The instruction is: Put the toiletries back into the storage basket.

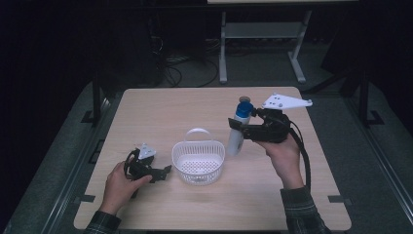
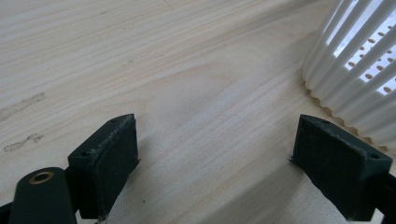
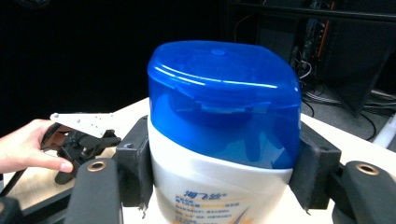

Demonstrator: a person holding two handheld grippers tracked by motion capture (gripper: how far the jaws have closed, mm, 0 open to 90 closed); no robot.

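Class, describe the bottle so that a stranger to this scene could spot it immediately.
Start at the pale wooden table, then find the white slatted basket near its middle. Just right of it, the right gripper clamps a white bottle, the only thing with a blue cap.

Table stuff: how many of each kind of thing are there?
bottle: 1, white with a blue cap, held by the right gripper
basket: 1, white
grippers: 2, counting the left gripper
Total: 4
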